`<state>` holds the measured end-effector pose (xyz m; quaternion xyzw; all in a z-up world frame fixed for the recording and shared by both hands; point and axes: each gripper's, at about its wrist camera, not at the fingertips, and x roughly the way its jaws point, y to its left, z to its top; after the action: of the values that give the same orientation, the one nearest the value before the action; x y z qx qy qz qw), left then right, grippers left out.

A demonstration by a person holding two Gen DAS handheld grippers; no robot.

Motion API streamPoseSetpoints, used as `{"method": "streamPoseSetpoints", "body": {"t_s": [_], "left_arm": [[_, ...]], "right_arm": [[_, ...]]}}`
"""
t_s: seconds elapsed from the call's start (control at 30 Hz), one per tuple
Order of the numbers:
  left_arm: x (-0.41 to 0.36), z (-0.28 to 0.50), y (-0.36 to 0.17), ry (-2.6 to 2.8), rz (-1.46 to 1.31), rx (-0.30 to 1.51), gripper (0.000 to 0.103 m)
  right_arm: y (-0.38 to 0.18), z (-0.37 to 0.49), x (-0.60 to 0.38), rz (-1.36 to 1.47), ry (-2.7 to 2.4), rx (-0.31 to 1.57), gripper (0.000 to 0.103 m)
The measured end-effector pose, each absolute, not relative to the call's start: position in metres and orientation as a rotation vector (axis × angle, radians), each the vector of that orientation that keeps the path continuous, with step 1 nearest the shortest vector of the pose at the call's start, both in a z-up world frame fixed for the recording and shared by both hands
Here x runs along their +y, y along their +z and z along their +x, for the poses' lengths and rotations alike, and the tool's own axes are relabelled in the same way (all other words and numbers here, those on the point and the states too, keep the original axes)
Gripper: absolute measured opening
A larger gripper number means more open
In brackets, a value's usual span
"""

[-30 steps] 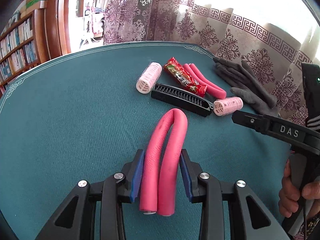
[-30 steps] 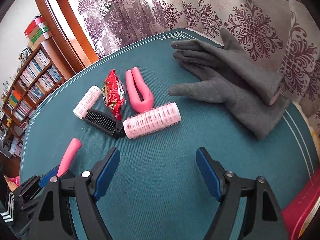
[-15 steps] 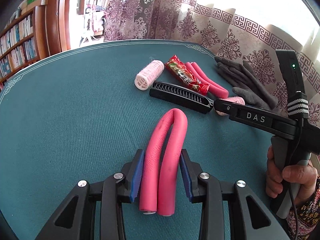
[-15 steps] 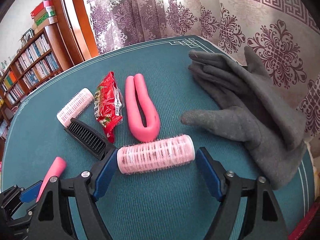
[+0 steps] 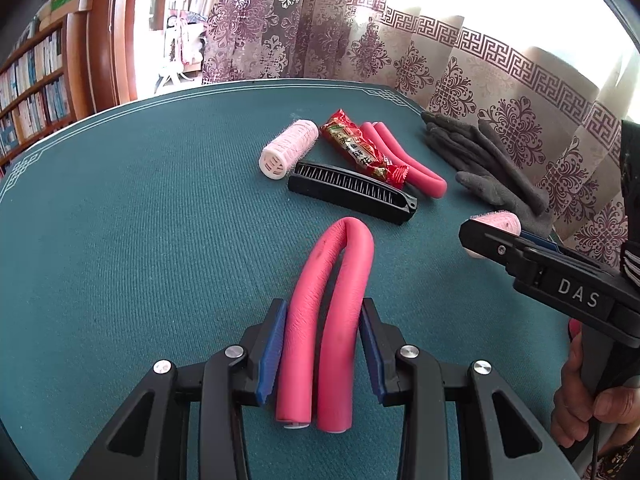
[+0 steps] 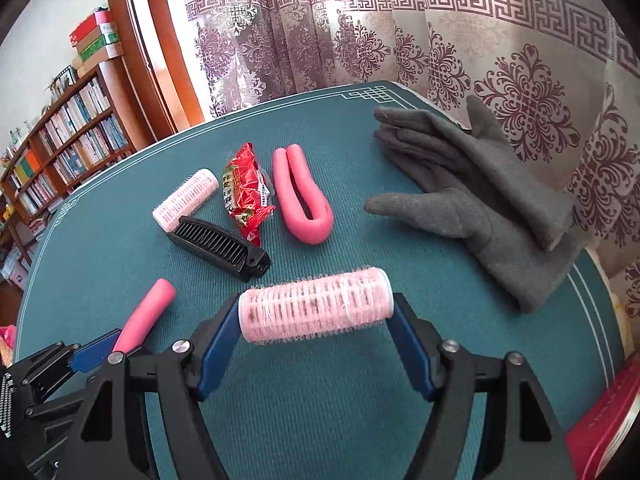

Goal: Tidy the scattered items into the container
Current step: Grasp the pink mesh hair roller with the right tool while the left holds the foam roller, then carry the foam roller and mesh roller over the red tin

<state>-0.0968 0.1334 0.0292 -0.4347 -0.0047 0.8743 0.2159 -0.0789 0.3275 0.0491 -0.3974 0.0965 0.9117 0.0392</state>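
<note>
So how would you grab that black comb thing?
Take the black comb across its narrow width, near the middle, coming from above. It lies flat on the table and is long and thin, so a hand-held gripper spans it easily there. At its far end the roller almost touches it, and the snack packet sits close alongside.

Daylight is pouring through the curtains (image 5: 460, 64), glaring white at upper right, while fisheye distortion is bending and darkening the edges.

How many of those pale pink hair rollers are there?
2. One hair roller sits between the right tongs, which are closing on its ends; the other lies on the table beside the black comb. More could be out of view.
</note>
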Motion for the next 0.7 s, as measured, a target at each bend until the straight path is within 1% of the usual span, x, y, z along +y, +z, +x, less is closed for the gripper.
{"method": "streamPoseSetpoints", "body": {"t_s": [0.13, 0.43, 0.7], "left_arm": [[0.137, -0.092, 0.034, 2.416, -1.185, -0.005, 0.037], [0.155, -0.075, 0.047, 2.387, -1.138, 0.037, 0.037], [0.181, -0.047, 0.063, 2.331, -1.089, 0.096, 0.037]], "right_arm": [[0.060, -0.051, 0.330, -1.175, 2.797, 0.320, 0.075], [0.092, 0.022, 0.336, -1.063, 2.800, 0.282, 0.076], [0.110, 0.088, 0.357, -0.984, 2.759, 0.288, 0.076]]}}
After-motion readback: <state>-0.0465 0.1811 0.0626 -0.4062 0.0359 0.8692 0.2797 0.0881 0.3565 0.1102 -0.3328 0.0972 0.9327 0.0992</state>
